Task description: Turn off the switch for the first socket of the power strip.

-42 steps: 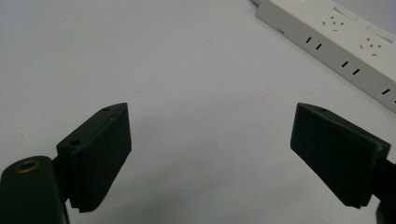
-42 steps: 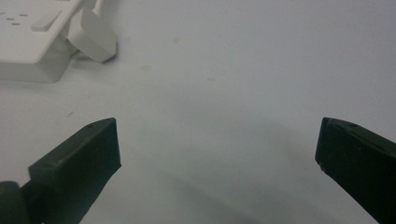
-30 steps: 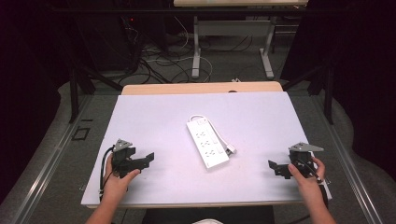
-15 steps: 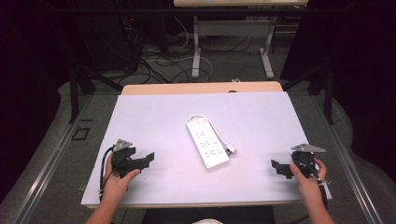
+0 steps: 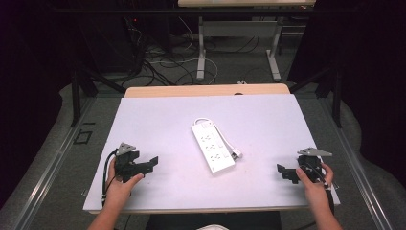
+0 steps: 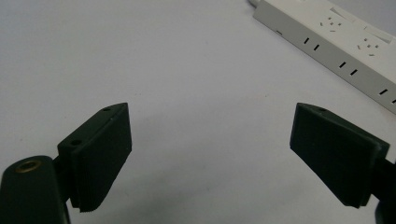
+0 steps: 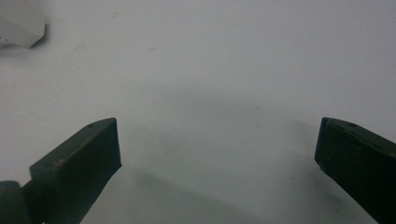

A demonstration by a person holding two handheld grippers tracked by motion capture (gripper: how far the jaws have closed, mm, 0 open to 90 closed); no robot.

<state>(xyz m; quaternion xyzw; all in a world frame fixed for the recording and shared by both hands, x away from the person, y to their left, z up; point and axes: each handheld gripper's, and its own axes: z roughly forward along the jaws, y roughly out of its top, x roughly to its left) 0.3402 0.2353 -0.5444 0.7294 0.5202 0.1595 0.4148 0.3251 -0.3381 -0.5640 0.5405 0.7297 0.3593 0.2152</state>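
White power strip is laid near the centre of the white table, angled, cord end toward the far edge, cable looped along its right side. Wooden strip is seen along the far edge. Cables are strewn on the floor beyond.

My left tool sits at the lower left of the high view, jaws spread wide with nothing between them, my left hand gripping it from below. My right tool sits at the lower right, jaws equally wide apart, held by my right hand.
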